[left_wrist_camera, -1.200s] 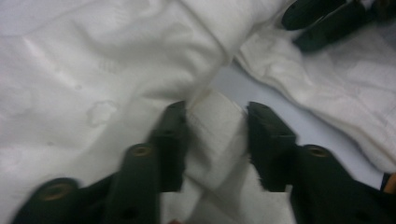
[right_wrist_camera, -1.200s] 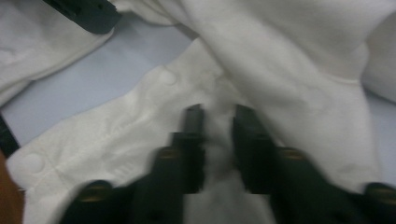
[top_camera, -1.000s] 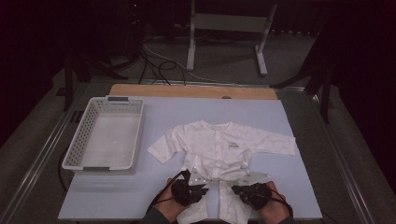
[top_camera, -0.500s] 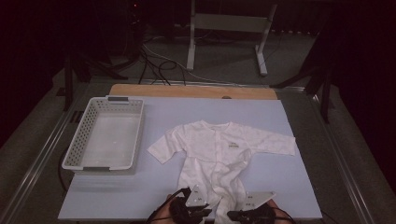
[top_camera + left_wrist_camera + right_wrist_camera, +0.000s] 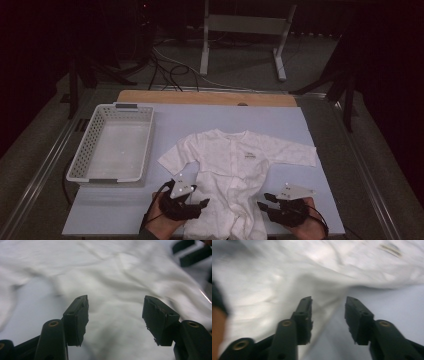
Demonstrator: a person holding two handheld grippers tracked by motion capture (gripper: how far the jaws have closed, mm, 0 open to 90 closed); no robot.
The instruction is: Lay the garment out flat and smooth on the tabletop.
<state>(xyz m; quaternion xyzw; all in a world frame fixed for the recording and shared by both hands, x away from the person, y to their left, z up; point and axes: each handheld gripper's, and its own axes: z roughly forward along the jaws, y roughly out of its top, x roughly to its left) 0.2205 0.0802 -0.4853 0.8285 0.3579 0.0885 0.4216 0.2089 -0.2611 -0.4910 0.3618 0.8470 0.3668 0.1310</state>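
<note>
A white baby garment (image 5: 235,165) lies spread flat on the pale blue mat (image 5: 210,120), sleeves out to both sides and legs toward the near edge. My left gripper (image 5: 201,204) is at the left side of the garment's lower part. It stands open over the white cloth (image 5: 117,272), with nothing between its jaws. At the right side of the lower part my right gripper (image 5: 263,201) is also open, with the cloth's edge (image 5: 324,287) running between its jaws. The left gripper view shows the right gripper's black jaws (image 5: 191,253) at top right.
A white perforated basket (image 5: 85,155) stands on the left part of the mat. A wooden strip (image 5: 205,97) runs along the far edge, with a metal stand (image 5: 245,30) and cables on the floor beyond. The person's hands hold the grippers at the near edge.
The grippers pulled back toward the near edge, drawing the garment's legs straight, then came forward again. They now sit farther apart, one on each side of the legs.
</note>
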